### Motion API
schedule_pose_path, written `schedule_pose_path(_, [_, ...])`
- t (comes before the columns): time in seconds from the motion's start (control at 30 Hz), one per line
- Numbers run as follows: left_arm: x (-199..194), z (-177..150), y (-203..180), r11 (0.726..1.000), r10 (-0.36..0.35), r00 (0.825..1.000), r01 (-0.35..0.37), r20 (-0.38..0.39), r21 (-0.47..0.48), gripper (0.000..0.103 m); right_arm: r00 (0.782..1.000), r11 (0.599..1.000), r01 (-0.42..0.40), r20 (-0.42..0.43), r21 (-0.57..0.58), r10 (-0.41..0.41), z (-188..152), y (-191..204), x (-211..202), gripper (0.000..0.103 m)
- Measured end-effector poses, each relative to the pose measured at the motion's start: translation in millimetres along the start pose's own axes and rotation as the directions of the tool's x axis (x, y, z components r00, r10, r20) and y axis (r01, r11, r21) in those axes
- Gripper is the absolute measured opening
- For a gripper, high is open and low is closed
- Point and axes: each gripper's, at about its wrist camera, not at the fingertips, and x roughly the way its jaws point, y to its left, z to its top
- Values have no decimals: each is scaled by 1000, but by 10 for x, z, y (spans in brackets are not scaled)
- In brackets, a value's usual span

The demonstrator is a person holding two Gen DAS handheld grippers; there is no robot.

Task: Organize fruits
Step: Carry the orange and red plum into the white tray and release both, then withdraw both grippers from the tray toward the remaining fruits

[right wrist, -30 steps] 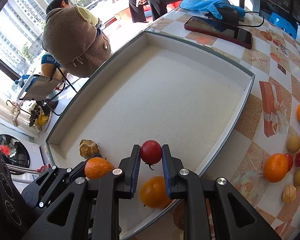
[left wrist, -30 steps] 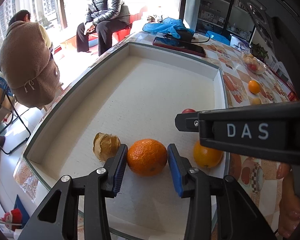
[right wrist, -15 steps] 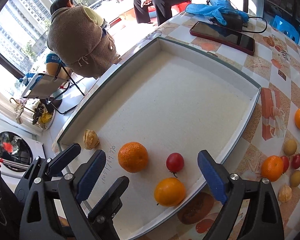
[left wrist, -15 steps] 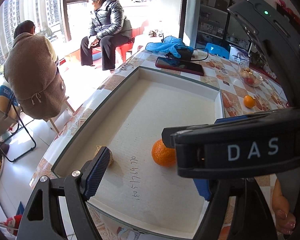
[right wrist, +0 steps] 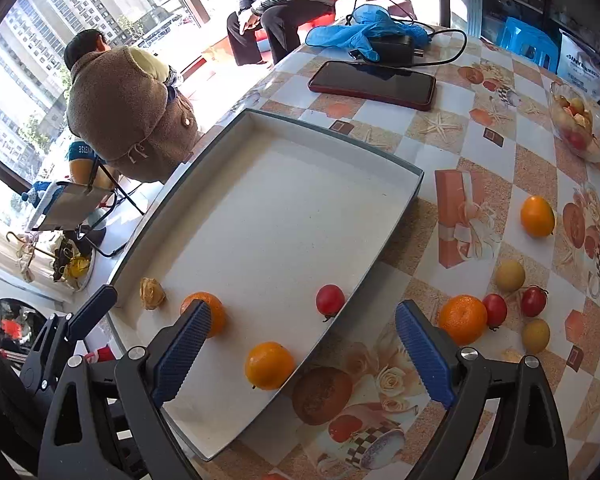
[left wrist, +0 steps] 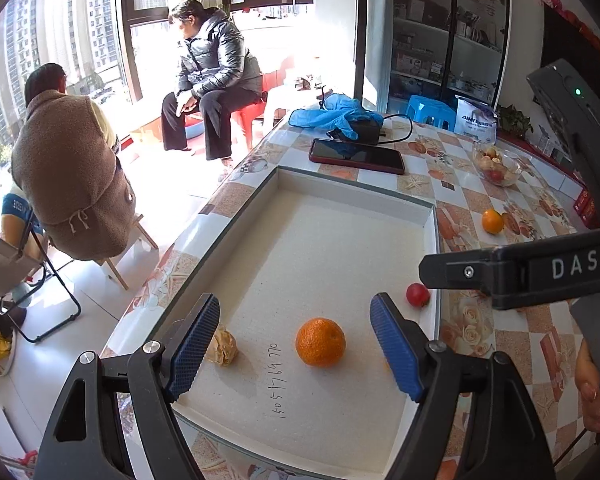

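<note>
Left tongs (left wrist: pixel 296 354): apart, nothing gripped, above dimpled orange mandarin (left wrist: pixel 320 342) lying on floor of shallow white rectangular tray (left wrist: pixel 437 236).

Right tongs (right wrist: pixel 300 354): just been opening, wide apart, empty; small red cherry tomato (right wrist: pixel 330 299) and smooth orange fruit (right wrist: pixel 269 365) free on tray near right wall.

Papery tan husked berry (right wrist: pixel 152 293) at tray's left end.

Further fruits loose on patterned surface (right wrist: pixel 452 144) beside tray.
</note>
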Motion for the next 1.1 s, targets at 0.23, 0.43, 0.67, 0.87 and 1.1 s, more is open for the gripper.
schedule_pose_path(0.23, [-241, 189, 181, 996, 81, 994, -83, 67, 25, 82, 998, 998, 39, 50, -51, -37, 63, 2, -314, 103])
schedule_pose_path(0.43, [-307, 230, 105, 996, 76, 994, -79, 73, 42, 82, 993, 995, 95, 72, -28, -93, 28, -265, -514, 103])
schedule_pose_path(0.67, [-434, 333, -230, 996, 9, 995, -18, 99, 91, 83, 984, 984, 148, 80, 102, -157, -181, -905, -744, 103])
schedule_pose_path(0.87, [-433, 308, -618, 988, -30, 995, 16, 90, 154, 83, 976, 964, 199, 50, 175, -210, -470, -1409, -824, 103])
schedule_pose_path(1.1, [-531, 344, -908, 981, -62, 992, 41, 106, 189, 84, 971, 952, 212, 63, 221, -231, -652, -1751, -1040, 103])
